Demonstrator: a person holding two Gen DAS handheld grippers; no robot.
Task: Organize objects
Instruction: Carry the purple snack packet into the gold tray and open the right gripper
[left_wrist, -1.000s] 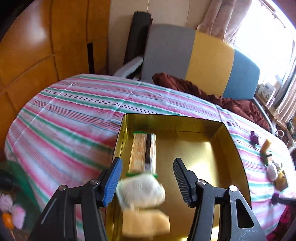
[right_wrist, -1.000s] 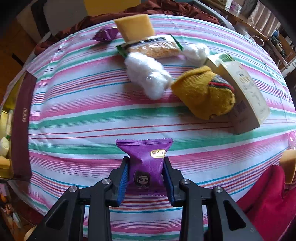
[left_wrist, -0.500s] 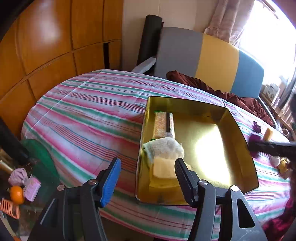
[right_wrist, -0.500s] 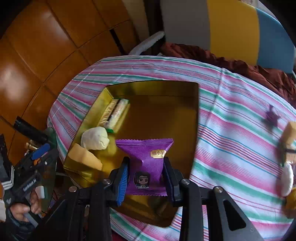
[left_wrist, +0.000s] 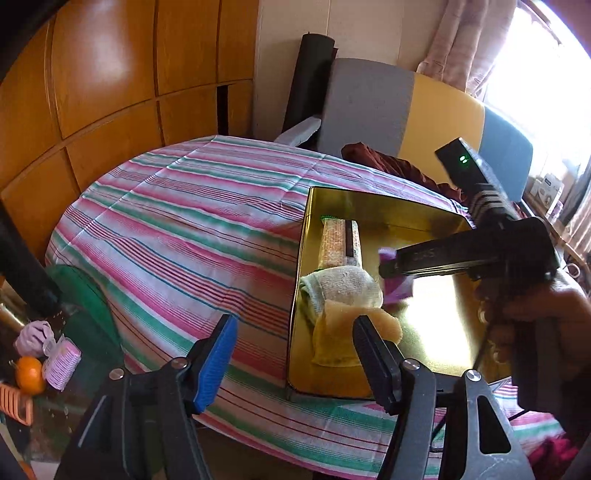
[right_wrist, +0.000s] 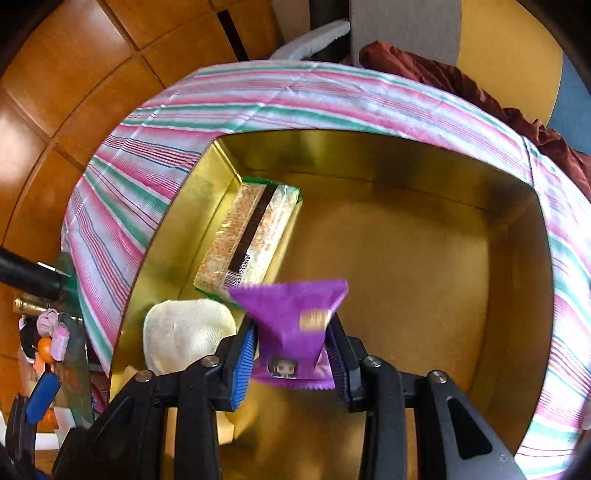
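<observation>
A gold tin (left_wrist: 369, 199) (right_wrist: 369, 147) sits on the striped tablecloth. Along its left side lie a long cracker pack (left_wrist: 340, 243) (right_wrist: 251, 236), a white rolled sock (left_wrist: 343, 286) (right_wrist: 184, 332) and a yellow cloth piece (left_wrist: 332, 339). My right gripper (right_wrist: 291, 332) hangs over the tin, jaws opening. The purple snack packet (right_wrist: 291, 317) (left_wrist: 397, 286) sits tilted and blurred between its pads, slipping loose. My left gripper (left_wrist: 293, 325) hovers at the tin's near left corner, jaws opening, nothing between them. In the left wrist view a hand (left_wrist: 546, 306) holds the right gripper.
The pink, green and white tablecloth (left_wrist: 184, 221) covers a round table. A grey, yellow and blue chair (left_wrist: 436, 110) with a maroon cloth (left_wrist: 388, 162) stands behind it. Wooden panels line the left wall. An orange (left_wrist: 29, 373) and small clutter lie low at the left.
My right gripper carried the purple packet from the table's cluttered side to above the tin, then widened; the packet tipped. My left gripper drew back, leaving the sock and yellow piece in the tin.
</observation>
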